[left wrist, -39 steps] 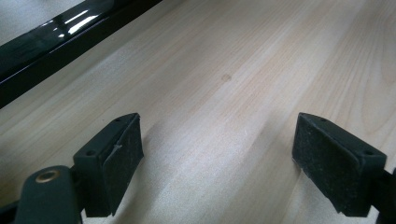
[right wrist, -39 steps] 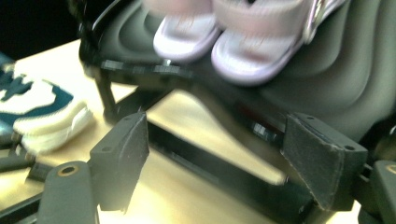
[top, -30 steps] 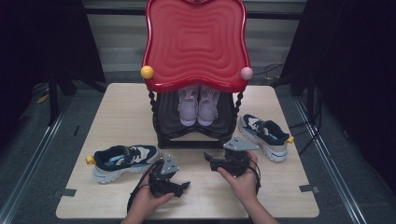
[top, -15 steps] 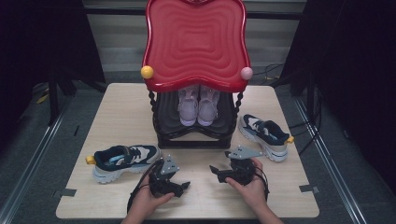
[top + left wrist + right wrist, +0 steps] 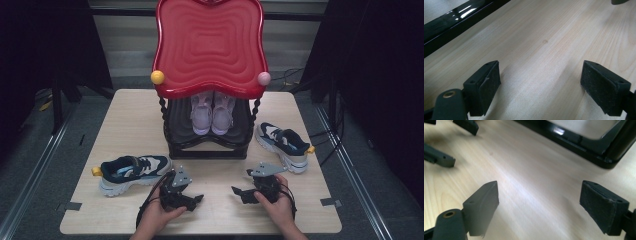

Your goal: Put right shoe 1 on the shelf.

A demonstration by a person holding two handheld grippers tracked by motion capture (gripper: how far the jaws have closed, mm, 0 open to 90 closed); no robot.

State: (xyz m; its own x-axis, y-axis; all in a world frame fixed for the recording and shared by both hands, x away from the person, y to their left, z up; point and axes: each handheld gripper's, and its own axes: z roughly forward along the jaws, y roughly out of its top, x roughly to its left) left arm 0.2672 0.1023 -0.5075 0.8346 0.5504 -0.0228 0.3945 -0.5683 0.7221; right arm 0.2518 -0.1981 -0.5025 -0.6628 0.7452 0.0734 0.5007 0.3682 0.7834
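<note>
Both grippers rest low over the near part of the counter point(image 5: 130, 130), jaws facing each other. Left gripper point(image 5: 196, 199): jaws apart, only bare wood between them. Right gripper point(image 5: 238, 191): jaws have just been opening, now wide, nothing between them. Navy-and-white sneaker point(image 5: 131, 172) lies at left, just beyond the left gripper; its mate point(image 5: 283, 145) lies at right, beside the red-topped shoe rack point(image 5: 210, 45). Pale pink sneakers point(image 5: 212, 112) sit on the rack's black shelf.
</note>
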